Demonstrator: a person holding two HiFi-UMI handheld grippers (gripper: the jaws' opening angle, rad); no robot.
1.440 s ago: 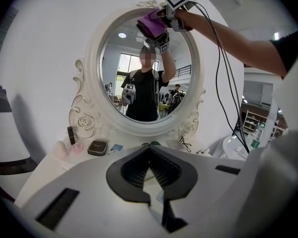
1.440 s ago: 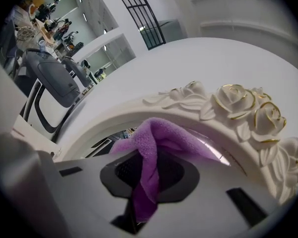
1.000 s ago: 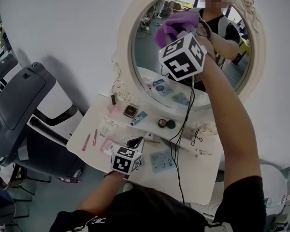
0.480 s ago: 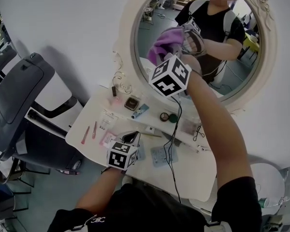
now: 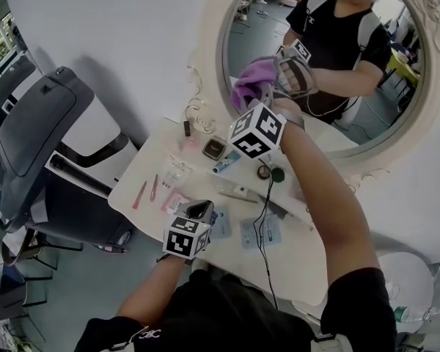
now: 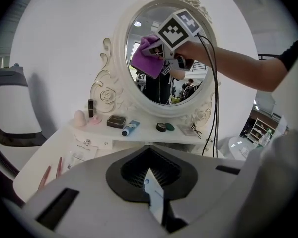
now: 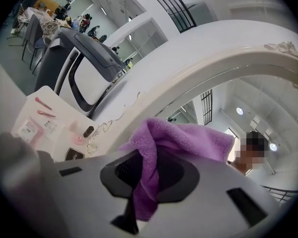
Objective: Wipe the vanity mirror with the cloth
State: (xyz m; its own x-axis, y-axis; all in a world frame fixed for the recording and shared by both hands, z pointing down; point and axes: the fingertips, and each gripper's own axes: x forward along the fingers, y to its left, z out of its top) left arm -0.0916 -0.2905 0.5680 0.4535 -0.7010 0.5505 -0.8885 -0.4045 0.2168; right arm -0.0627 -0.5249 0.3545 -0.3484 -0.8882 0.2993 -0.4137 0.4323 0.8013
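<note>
The right gripper (image 5: 262,92) is clamped on the purple cloth (image 5: 251,75), its jaws together on a fold of it while the rest bunches out in front. In the right gripper view the cloth (image 7: 188,138) hangs between the jaws of the right gripper (image 7: 144,182), with the curved white frame of the vanity mirror (image 7: 213,68) arching just above. The cloth sits against the left part of the vanity mirror (image 5: 253,28), about halfway up the glass; the left gripper view shows the same, the cloth (image 6: 146,58) touching the mirror (image 6: 159,90) near its left rim.

The left gripper (image 5: 199,213) is well below the mirror, over the dressing table (image 5: 301,266) in front of it, taking no part. Its jaws (image 6: 151,182) are together on what looks like a thin white packet (image 6: 150,195), seen edge-on.

Wiping seems under way. No streaks or dust show, so I cannot tell which areas are done; the right side and lower edge of the glass probably remain
</note>
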